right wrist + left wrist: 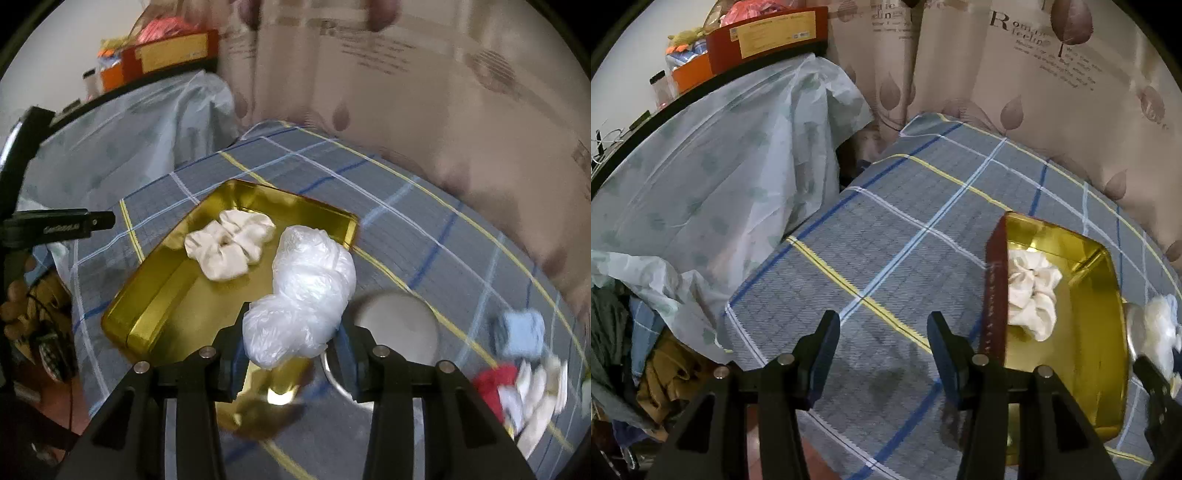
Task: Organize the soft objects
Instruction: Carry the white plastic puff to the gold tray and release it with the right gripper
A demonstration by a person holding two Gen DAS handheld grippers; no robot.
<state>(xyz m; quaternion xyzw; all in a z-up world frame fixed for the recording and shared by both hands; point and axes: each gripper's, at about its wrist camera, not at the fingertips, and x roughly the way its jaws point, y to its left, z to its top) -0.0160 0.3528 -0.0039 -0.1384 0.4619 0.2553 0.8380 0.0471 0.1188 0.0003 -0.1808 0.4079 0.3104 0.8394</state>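
Observation:
In the right wrist view my right gripper is shut on a crumpled white plastic bag and holds it above the near end of a gold tray. A cream scrunchie lies in the tray's far half. In the left wrist view my left gripper stands open over the checked bedsheet, with nothing between its fingers, just left of the tray's red outer wall. The scrunchie shows inside it. The held bag appears at the right edge.
A grey round dish sits right of the tray. Further right lie a light blue soft item, a red one and white cloth pieces. A plastic-covered table with boxes stands at the left, with a curtain behind.

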